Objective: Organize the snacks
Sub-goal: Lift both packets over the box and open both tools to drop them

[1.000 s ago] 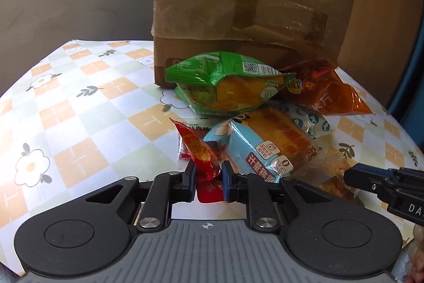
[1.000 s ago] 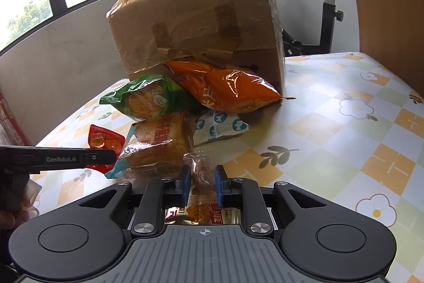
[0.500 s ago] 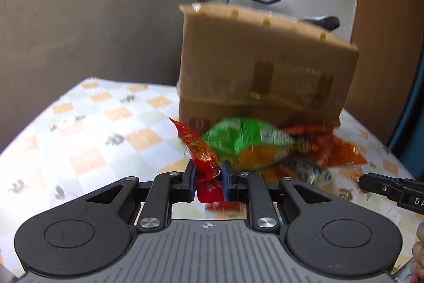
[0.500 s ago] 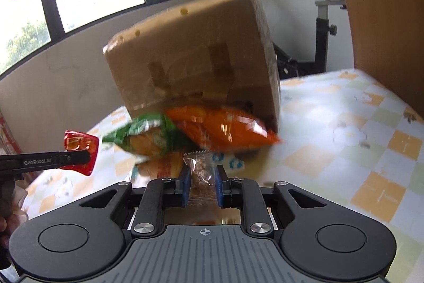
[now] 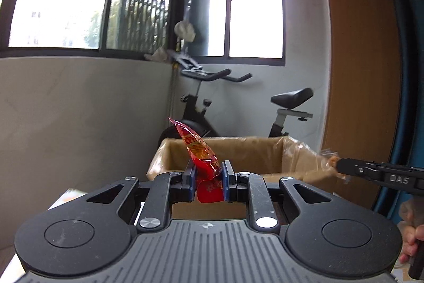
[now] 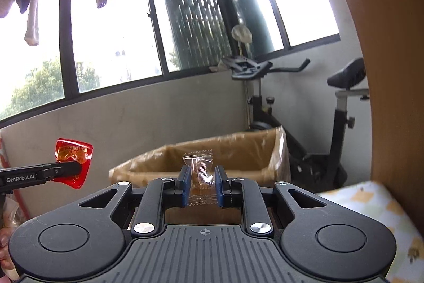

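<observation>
1. The left gripper [image 5: 207, 178], a black two-finger tool with blue pads, is clamped on a small red plastic snack packet [image 5: 203, 159]. The packet stands up between the pads, and its top end leans to the left in the left wrist view.
2. The right gripper [image 6: 202, 186], of the same black make, is clamped on a small clear plastic wrapper with a brown snack inside [image 6: 200, 174]. The wrapper stands upright, and its zigzag top edge is above the pads.
3. Both snacks are in the air, in front of the open brown cardboard box [image 5: 265, 150] that is covered with clear tape. Its opening faces up, and no snack can be seen inside it from these views.
4. In the right wrist view the left gripper comes in from the left edge, holding the red packet to the left of the box.
5. In the left wrist view the right gripper comes in from the right edge, and its tip is near the right corner of the box.
6. A corner of the table with a flower-patterned cloth [image 6: 376, 206] is visible at the lower right of the right wrist view.
7. Behind the box stands a black exercise bike [image 5: 238, 102] against the grey wall under the windows.
</observation>
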The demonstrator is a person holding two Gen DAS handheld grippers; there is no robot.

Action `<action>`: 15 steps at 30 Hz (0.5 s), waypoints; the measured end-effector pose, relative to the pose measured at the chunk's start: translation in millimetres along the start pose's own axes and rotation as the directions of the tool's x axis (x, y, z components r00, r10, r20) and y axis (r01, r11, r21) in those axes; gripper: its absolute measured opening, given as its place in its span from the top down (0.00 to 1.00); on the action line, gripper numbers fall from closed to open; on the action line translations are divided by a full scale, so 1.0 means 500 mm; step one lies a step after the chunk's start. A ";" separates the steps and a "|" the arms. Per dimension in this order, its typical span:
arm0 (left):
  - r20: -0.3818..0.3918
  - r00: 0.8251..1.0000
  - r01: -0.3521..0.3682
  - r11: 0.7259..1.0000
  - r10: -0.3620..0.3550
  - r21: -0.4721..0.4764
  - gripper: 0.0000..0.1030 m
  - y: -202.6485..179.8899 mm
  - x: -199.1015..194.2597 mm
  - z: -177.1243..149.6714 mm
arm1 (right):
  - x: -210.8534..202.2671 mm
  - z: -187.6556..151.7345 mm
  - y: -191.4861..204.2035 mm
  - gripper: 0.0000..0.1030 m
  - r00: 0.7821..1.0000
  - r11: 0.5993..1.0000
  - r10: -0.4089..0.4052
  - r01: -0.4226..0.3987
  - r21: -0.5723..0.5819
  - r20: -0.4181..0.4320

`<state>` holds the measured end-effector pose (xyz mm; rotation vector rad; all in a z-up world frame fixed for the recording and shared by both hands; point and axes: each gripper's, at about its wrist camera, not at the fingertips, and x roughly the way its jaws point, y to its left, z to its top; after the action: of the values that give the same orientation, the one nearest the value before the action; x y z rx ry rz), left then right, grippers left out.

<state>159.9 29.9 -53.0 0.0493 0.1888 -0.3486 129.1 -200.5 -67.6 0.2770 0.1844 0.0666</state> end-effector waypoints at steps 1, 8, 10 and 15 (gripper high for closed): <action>-0.002 1.000 0.013 1.000 -0.013 -0.002 0.80 -0.008 0.020 0.010 | 0.020 0.009 -0.005 0.83 1.000 1.000 -0.001 0.001 0.003 -0.001; -0.075 0.992 0.094 0.995 -0.097 -0.044 0.80 -0.046 0.176 0.042 | 0.146 0.048 -0.034 0.83 0.998 0.999 -0.041 0.041 0.007 -0.044; -0.107 0.987 0.108 0.991 -0.117 -0.081 0.80 -0.048 0.213 0.039 | 0.172 0.047 -0.041 0.83 0.996 0.999 -0.050 0.051 0.018 -0.067; -0.168 0.980 0.092 0.991 -0.108 -0.098 0.80 -0.040 0.261 0.024 | 0.216 0.030 -0.039 0.83 0.989 0.998 -0.069 0.066 -0.026 -0.130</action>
<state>275.7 -33.4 -66.8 -0.0189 0.3796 -0.4363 238.6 -213.4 -77.2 0.2452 0.3227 0.0198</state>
